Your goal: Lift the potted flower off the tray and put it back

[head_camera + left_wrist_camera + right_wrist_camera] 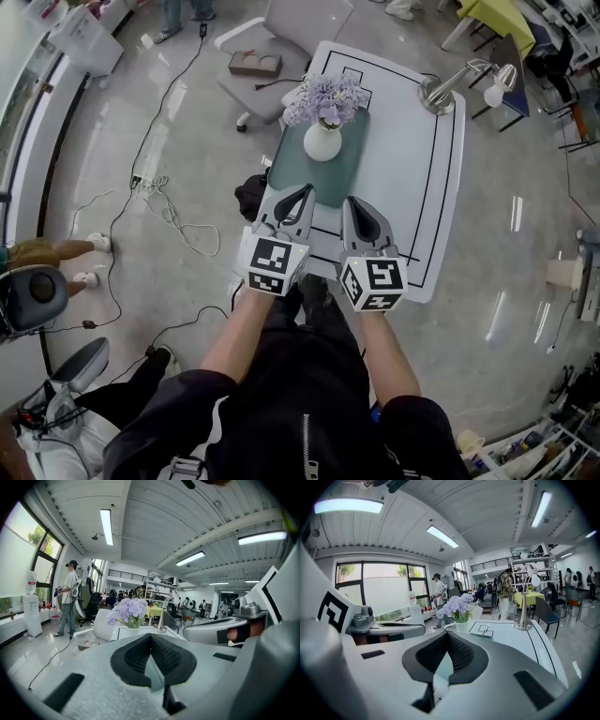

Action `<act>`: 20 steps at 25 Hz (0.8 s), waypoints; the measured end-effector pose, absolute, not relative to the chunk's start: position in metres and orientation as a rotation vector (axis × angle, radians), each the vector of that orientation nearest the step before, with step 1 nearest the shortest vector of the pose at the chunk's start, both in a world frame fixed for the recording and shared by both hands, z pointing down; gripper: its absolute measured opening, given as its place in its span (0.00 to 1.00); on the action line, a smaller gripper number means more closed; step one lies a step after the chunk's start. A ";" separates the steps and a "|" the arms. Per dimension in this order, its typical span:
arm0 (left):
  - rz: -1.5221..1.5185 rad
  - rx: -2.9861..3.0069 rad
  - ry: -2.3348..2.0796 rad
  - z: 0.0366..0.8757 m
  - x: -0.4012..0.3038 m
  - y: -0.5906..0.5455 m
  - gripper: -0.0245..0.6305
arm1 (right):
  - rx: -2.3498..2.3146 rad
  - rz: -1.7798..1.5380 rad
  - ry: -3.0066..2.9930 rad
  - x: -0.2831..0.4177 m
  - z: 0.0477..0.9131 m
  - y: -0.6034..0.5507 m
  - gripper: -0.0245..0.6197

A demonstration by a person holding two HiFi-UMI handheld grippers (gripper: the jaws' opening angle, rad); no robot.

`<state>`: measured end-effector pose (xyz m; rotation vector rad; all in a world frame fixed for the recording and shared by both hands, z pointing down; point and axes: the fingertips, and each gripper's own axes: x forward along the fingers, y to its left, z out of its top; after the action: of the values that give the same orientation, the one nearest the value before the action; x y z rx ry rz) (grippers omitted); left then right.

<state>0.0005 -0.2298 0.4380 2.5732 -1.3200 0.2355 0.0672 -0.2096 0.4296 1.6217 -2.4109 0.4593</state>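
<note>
Flower (324, 112): purple blooms in a white pot, upright on far half of tray, ahead of both grippers, touched by neither.
Left gripper (300, 192): jaws closed tip to tip, nothing between the pads; tips over near end of tray in head view, aimed toward flower.
Right gripper (353, 204): jaws closed the same way, empty; just beside left gripper, over bare table off tray's near right corner.
Forearms (246, 328): bare, one behind each gripper, reaching forward from a dark-clothed lap.
Tray (302, 173): dark green, oblong, lying lengthwise on left part of table, near end toward the grippers.
Table (412, 187): white, with black line markings round the edge and a small box pattern at the far end.
Lamp (448, 89): silver, base at far right corner of table, well apart from flower.
Chair (281, 28): pale, beyond table's far left edge.
Cables (164, 202): loose on glossy floor left of table.
Left gripper view: flower just above the closed tips, right gripper alongside at right; standing person (69, 597) and water dispenser (32, 606) by the windows at left.
Right gripper view: flower centred beyond the tips, lamp to its right, left gripper alongside at left.
</note>
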 end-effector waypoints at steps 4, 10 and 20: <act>0.243 2.554 -1.365 0.440 0.005 -0.247 0.04 | 1.565 0.451 -2.455 0.069 0.429 -0.231 0.05; 0.265 2.521 -1.426 0.447 0.009 -0.267 0.04 | 1.488 0.410 -2.501 0.076 0.440 -0.254 0.05; 0.238 2.471 -1.449 0.479 0.006 -0.295 0.04 | 1.512 0.322 -2.512 0.076 0.472 -0.301 0.05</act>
<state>0.0057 -0.2948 0.4787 2.4712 -1.4491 0.2383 0.0759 -0.3007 0.4722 1.5121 -2.5124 0.3216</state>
